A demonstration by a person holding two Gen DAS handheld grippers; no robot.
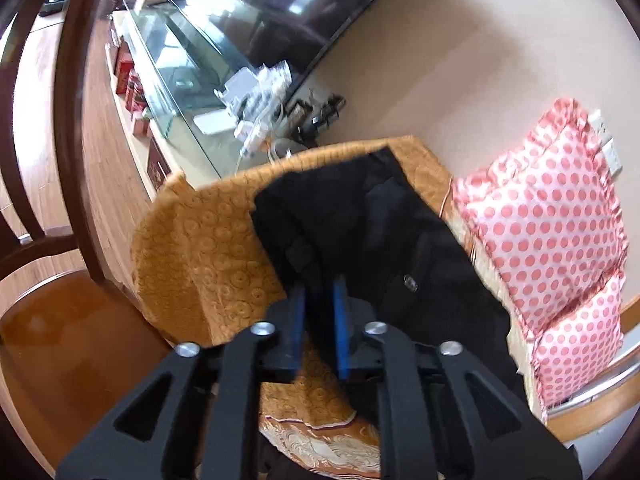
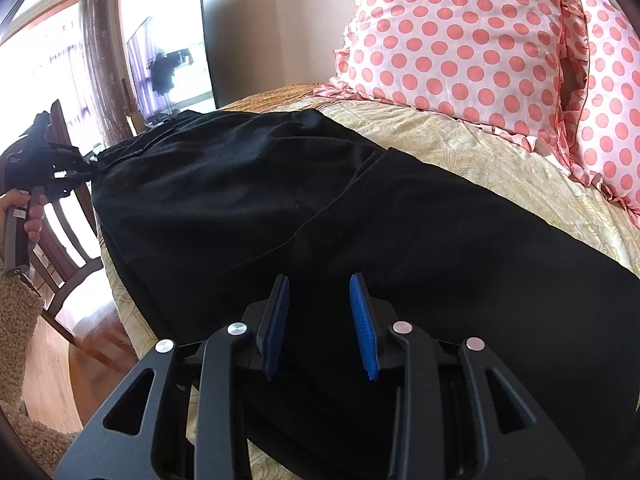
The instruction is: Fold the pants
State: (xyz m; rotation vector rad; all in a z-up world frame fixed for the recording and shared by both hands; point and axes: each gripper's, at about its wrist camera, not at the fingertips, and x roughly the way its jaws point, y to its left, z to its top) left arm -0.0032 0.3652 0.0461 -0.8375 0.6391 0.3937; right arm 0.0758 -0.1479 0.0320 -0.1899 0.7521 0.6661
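Black pants lie spread along a bed with a golden patterned cover. In the left wrist view the pants lie over the orange-gold cover, a button showing near the waistband. My left gripper is shut on a fold of the black fabric at the waist end; it also shows at the far left of the right wrist view, held by a hand. My right gripper is open, its blue pads spread just above the pants' near part, holding nothing.
Pink polka-dot pillows lie at the bed's head, right of the pants. A dark wooden chair stands by the bed's left edge. A TV and a glass cabinet stand beyond on a wooden floor.
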